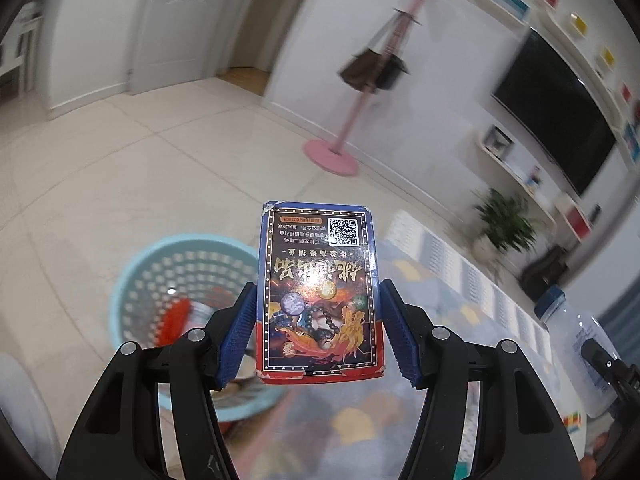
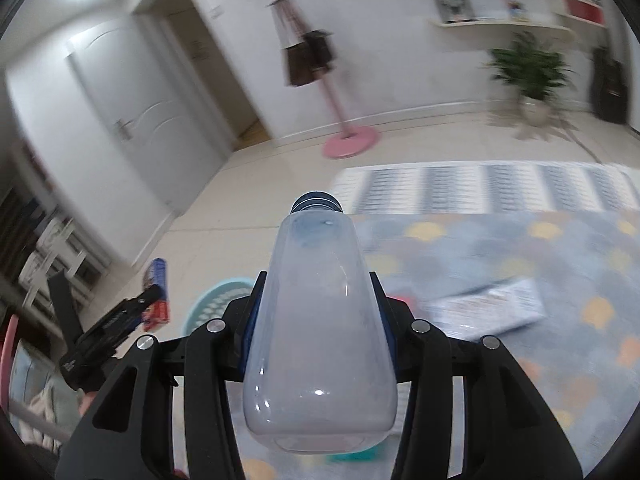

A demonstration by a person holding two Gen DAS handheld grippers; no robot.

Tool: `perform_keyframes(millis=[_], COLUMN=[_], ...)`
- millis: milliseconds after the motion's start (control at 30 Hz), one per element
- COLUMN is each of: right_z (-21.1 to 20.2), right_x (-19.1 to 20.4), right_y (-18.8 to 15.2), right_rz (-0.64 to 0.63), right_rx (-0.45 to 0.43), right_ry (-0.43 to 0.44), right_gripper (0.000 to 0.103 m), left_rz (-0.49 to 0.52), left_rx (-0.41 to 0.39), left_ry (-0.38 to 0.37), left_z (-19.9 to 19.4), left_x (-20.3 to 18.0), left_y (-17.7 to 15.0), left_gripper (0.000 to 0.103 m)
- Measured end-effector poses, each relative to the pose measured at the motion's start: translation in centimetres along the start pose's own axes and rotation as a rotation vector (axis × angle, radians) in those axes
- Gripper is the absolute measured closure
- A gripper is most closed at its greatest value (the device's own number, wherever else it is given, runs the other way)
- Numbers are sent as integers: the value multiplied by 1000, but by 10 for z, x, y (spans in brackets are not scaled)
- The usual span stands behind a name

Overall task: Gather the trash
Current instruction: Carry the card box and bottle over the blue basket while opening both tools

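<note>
Left gripper: clamped on card box, raised beside the basket (for dropping).
Right gripper: clamped on empty bottle, above basket.

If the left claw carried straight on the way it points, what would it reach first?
Probably the bare cream tiled floor. The left claw, shut on the blue-and-red printed card box, aims past the light blue perforated plastic basket lying lower left. Depth is uncertain.

Black grippers (silver screws), seemingly ribbed blue pads.
</note>
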State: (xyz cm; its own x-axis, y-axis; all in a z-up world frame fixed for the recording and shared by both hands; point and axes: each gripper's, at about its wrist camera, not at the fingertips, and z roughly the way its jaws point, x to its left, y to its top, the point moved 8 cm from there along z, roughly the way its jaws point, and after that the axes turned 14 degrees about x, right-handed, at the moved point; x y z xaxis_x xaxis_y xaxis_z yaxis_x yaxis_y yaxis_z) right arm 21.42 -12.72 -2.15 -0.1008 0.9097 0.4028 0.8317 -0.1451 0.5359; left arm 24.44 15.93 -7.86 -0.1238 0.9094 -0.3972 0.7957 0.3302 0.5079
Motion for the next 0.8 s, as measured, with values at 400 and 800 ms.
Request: perform_keyframes(millis=[400,800], right_z=[130,215], right_x=[136,142], right_y=[-5,-45], right_rz=[-147,-102], right_rx=[106,286], right_ry=[110,84], right_gripper=[59,55], left_rz=[-147,-147], left_rx=[-2,112], left_ry=[219,203], left_z=[-9,21], left_x=[83,97], left_y=[18,15], left_gripper=[44,35])
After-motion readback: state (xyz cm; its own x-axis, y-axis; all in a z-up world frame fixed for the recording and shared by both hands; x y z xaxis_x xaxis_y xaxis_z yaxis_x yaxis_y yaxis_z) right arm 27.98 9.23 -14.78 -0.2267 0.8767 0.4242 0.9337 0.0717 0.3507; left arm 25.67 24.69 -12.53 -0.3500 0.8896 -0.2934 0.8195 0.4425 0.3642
